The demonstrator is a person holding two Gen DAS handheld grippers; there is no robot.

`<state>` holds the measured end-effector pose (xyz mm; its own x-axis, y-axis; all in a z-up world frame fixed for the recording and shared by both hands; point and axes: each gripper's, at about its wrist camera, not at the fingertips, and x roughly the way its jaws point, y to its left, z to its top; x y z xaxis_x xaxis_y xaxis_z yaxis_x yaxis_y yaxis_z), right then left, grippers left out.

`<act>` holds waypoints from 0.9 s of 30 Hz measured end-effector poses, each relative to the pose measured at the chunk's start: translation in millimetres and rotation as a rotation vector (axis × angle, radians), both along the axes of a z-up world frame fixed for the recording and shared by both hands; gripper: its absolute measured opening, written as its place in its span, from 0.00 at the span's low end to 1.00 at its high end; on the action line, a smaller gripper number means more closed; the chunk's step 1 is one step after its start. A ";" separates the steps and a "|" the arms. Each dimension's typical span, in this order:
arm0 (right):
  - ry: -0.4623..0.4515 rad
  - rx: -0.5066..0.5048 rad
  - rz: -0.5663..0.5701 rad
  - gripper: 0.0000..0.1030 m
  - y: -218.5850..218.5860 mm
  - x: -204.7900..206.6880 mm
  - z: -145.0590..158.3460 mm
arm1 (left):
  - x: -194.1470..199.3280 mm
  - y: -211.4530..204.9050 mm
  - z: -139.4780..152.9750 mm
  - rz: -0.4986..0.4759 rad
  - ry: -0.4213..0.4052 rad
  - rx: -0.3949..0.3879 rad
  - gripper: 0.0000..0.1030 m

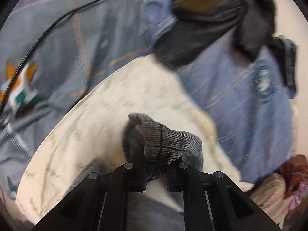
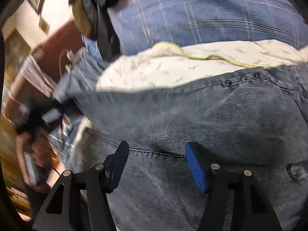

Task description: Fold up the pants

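The pants are grey-blue denim jeans. In the left wrist view my left gripper [image 1: 155, 175] is shut on a bunched fold of the jeans [image 1: 163, 140], held up above the white patterned sheet [image 1: 107, 115]. In the right wrist view the jeans [image 2: 211, 115] spread wide under and ahead of my right gripper [image 2: 156, 163], with a seam running between the blue fingertips [image 2: 195, 167]. The right jaws stand wide apart, just above the denim, holding nothing. Both views are blurred by motion.
The person's blue plaid shirt [image 1: 240, 96] fills the far side in both views [image 2: 192, 15]. A grey blanket with an orange-teal pattern [image 1: 48, 48] and a black cable [image 1: 48, 30] lie at the left. Red and pink cloth [image 1: 294, 175] sits at the right. Wooden furniture [image 2: 23, 61] stands at the left.
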<state>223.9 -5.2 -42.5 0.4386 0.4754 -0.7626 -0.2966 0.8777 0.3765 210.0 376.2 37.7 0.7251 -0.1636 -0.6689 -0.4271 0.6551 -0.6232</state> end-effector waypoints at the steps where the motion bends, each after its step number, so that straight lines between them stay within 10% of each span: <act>1: 0.009 0.000 -0.001 0.56 2.5 4.4 -1.4 | 8.4 -0.9 10.2 -0.001 0.000 0.019 0.11; 10: -0.096 -0.376 -0.297 0.55 -5.0 76.8 -1.7 | 114.1 13.2 -33.8 -0.108 0.203 0.027 0.27; 15: -0.221 -0.144 -0.175 0.58 10.5 37.1 23.7 | 88.4 36.6 -26.7 0.002 0.205 0.052 0.64; 19: -0.179 -0.028 0.107 0.58 68.6 25.6 20.1 | 84.8 26.2 -49.7 -0.069 0.361 0.111 0.59; 21: -0.086 0.006 0.211 0.57 92.5 33.8 4.4 | 86.7 17.4 -63.8 -0.112 0.420 0.105 0.39; 27: -0.022 -0.118 0.164 0.54 117.9 89.4 -25.1 | 98.3 17.7 -43.9 -0.081 0.168 -0.027 0.38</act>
